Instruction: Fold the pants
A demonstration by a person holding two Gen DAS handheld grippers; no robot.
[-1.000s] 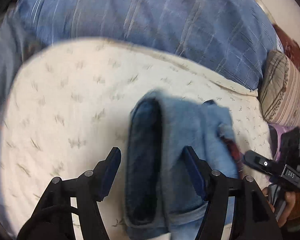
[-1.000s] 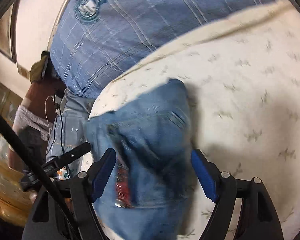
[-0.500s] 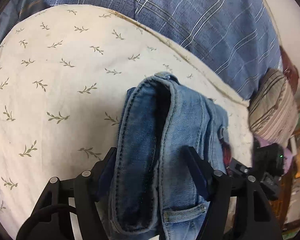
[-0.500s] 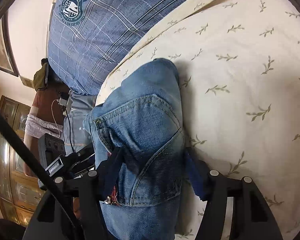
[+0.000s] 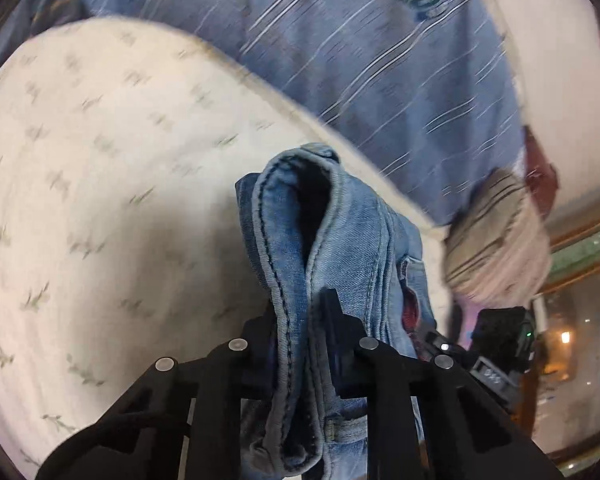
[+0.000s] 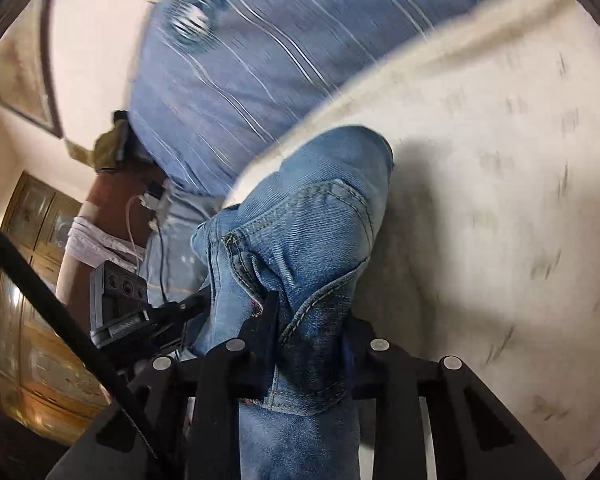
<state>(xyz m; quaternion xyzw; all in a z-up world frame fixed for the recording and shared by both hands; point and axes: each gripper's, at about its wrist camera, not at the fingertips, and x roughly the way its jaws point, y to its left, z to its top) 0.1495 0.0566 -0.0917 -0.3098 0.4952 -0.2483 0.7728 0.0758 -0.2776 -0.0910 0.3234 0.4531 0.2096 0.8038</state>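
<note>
Folded blue jeans (image 5: 340,232) lie bunched on a cream sheet. My left gripper (image 5: 300,308) is closing its jaws on the seamed fold at the jeans' left side, and its pads press the denim between them. In the right wrist view the same jeans (image 6: 312,208) show a pocket. There my right gripper (image 6: 310,316) is closing its jaws on the pocket end, with denim squeezed between the pads. Each view also catches the other gripper's body at the edge: the right one (image 5: 496,344) and the left one (image 6: 120,300).
The cream leaf-print sheet (image 5: 100,200) spreads left of the jeans. A blue plaid cover (image 5: 360,60) lies behind them. A striped cushion (image 5: 496,240) sits at the right. A wooden cabinet (image 6: 28,240) and a framed picture (image 6: 24,68) stand beyond the bed.
Both pairs of jaws stood wide around the jeans and have now closed onto the denim. Both views have shifted and are blurred by motion.
</note>
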